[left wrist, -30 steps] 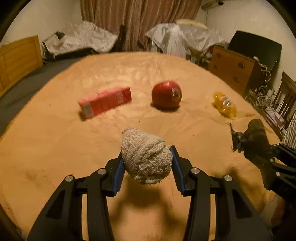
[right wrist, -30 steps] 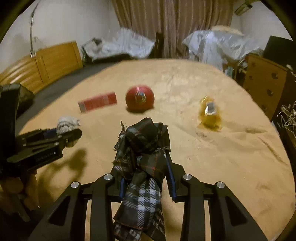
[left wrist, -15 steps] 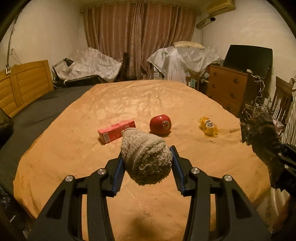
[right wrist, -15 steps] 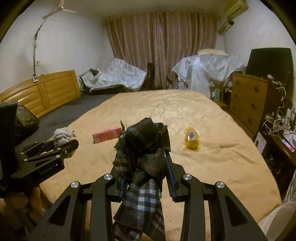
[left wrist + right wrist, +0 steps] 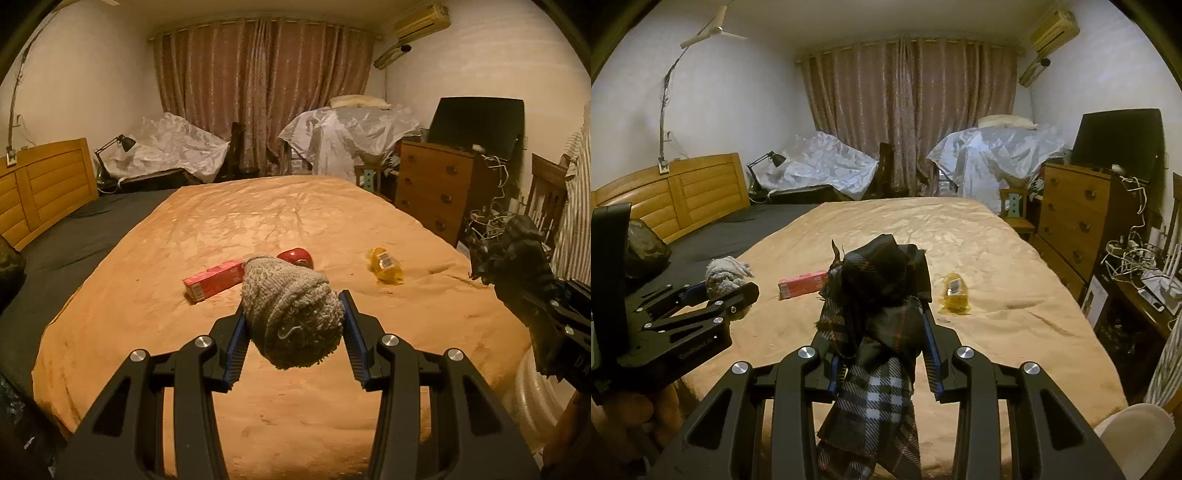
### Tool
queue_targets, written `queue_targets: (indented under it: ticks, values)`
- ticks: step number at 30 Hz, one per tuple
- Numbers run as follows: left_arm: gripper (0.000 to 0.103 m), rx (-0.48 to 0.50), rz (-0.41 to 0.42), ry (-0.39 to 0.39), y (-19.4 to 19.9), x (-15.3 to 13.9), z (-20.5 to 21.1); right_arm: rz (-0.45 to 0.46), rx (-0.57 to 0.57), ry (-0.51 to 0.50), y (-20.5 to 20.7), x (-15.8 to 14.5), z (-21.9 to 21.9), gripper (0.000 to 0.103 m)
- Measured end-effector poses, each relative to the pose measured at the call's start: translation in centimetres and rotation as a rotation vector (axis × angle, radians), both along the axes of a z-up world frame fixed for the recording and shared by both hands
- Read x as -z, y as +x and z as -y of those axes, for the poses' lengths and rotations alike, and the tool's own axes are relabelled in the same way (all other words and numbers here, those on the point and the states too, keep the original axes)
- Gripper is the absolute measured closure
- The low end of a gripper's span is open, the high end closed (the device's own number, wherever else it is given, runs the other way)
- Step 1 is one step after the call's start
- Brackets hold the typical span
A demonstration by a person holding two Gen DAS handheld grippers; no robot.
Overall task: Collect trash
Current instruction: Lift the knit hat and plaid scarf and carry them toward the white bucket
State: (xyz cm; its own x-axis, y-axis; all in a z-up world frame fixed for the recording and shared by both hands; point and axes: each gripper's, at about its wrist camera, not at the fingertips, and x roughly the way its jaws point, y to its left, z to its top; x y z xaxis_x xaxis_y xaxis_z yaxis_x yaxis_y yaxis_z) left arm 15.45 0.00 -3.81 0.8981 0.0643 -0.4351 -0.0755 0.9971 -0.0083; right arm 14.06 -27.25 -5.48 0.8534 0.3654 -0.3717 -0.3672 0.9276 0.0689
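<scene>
1. The left tongs (image 5: 291,325) were black with blue pads and held a beige-grey knitted sock (image 5: 291,314).
2. The right tongs (image 5: 882,347) were black too, clamping a dark plaid cloth (image 5: 882,317) crossed with thin red lines and white checks.
3. The bed (image 5: 280,221) wore an orange-tan blanket, with a dark grey sheet on its left.
4. On it lay a red carton (image 5: 214,282), a red ball (image 5: 297,256) and a yellow wrapper (image 5: 386,266).
5. The far curtains (image 5: 266,92) were dusky pink-brown.

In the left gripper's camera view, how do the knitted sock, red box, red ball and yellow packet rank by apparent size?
1. Knitted sock, inflated by nearness.
2. Red box.
3. Yellow packet and red ball: unsure, since the sock partly hides the ball.
</scene>
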Motion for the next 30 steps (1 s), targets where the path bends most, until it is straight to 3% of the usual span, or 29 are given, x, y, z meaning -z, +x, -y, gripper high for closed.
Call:
queue_targets:
  ticks: [13, 25, 30]
  values:
    - [0.059, 0.150, 0.022, 0.000, -0.4, -1.2, 6.9, 0.005, 0.120, -0.003, -4.3, -2.8, 8.6, 0.067]
    - [0.059, 0.396, 0.009, -0.004, -0.3, -1.8, 17.6, -0.028, 0.304, -0.013, -8.8, -3.3, 21.6, 0.067]
    - [0.059, 0.514, -0.037, -0.010, -0.1, -0.8, 22.7, -0.092, 0.390, -0.020, -10.4, -2.6, 28.3, 0.067]
